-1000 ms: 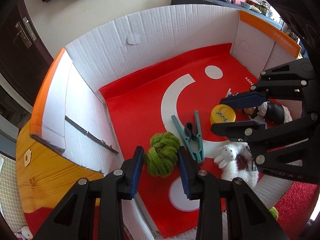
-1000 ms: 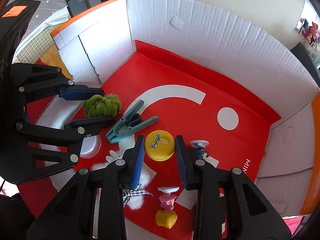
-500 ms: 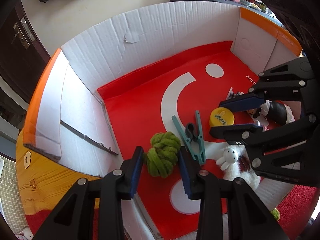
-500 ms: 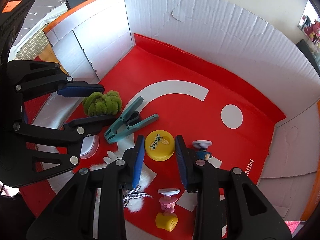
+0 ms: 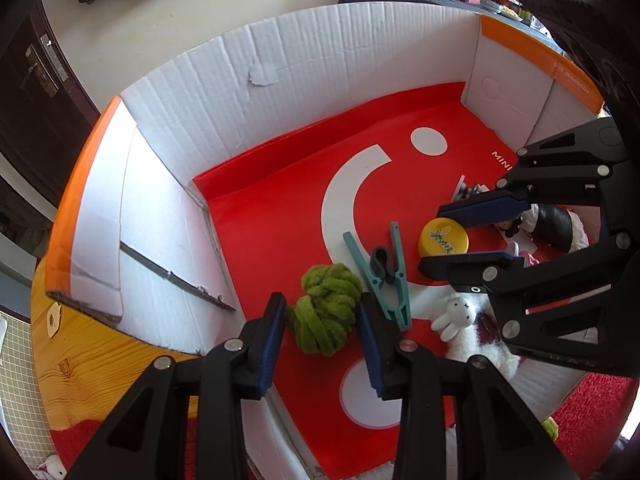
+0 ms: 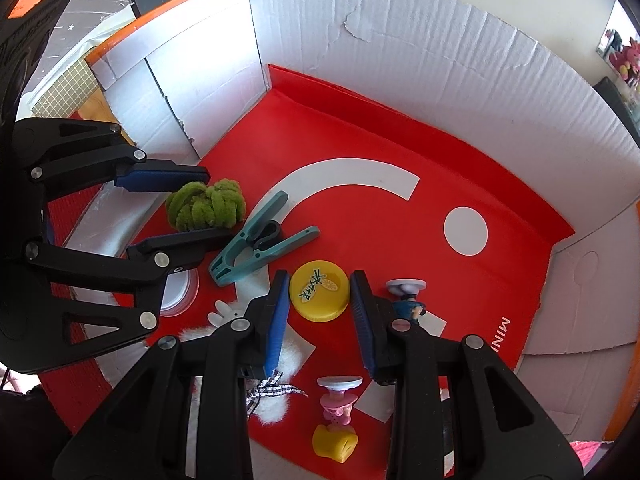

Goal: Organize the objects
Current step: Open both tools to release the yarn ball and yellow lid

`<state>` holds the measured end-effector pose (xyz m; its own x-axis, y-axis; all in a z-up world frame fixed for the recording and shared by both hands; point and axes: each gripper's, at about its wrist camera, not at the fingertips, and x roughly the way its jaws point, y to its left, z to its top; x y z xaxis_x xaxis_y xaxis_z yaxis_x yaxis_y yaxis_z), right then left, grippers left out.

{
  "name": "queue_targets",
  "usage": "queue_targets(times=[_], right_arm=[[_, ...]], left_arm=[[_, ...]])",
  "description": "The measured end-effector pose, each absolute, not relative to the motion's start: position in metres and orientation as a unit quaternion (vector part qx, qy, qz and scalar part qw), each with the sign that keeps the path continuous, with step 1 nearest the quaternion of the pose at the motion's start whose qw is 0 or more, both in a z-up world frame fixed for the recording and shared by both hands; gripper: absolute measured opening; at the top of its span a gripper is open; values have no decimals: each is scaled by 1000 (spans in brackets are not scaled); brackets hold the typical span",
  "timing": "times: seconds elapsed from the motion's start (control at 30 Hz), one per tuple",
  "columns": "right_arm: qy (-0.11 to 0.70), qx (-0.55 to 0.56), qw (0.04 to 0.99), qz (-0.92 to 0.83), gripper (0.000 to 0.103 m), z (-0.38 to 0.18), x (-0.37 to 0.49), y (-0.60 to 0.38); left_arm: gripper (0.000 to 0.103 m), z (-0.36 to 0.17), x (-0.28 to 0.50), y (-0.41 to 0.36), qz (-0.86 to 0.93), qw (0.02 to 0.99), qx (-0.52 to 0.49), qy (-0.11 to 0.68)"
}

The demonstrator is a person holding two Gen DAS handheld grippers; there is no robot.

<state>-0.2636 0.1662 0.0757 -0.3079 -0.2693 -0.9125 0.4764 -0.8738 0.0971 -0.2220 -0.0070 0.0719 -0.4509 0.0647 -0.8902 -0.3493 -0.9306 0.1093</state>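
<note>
A green yarn ball (image 5: 326, 308) lies on the red floor of a white cardboard box (image 5: 328, 76). My left gripper (image 5: 322, 312) is open with its jaws on either side of the ball; it also shows in the right wrist view (image 6: 188, 204), around the ball (image 6: 206, 208). A yellow lid (image 6: 319, 296) lies between the open jaws of my right gripper (image 6: 320, 296). In the left wrist view the right gripper (image 5: 460, 236) brackets the lid (image 5: 443, 237). A teal clothes peg (image 6: 260, 240) lies between the ball and the lid.
A white plush rabbit (image 5: 454, 316) lies near the box's front. A pink and yellow figurine (image 6: 336, 416) and a blue figurine (image 6: 406, 300) stand by my right gripper. The box walls (image 6: 440, 76) enclose the area. A wooden table (image 5: 104, 372) shows outside at the left.
Both grippers have lowered slightly toward the box floor, so the yarn ball and yellow lid sit deeper between the jaws. No object has moved.
</note>
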Motion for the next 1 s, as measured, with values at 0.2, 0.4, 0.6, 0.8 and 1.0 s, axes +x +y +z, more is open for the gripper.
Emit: queue_targets(times=[0.2,0.4,0.6,0.8,1.0], right_arm=[[95,541,232,-803,30,76,-265,163],[95,540,232,-803,30,76,-264,163],[94,541,232,-803,30,76,-265,164],[93,541,232,-803,30,77,-265,163],[93,539,232,-804,30,76,-262,160]], left_arm=[[40,71,-224,-7,840,123,-509,140],[42,75,-219,-5,840,123,-509,141],[43,75,-215,-3,840,123,-509,141],[47,83,-204,0,843,121,-505,143],[50,90,-192,3,845,120,-503,141]])
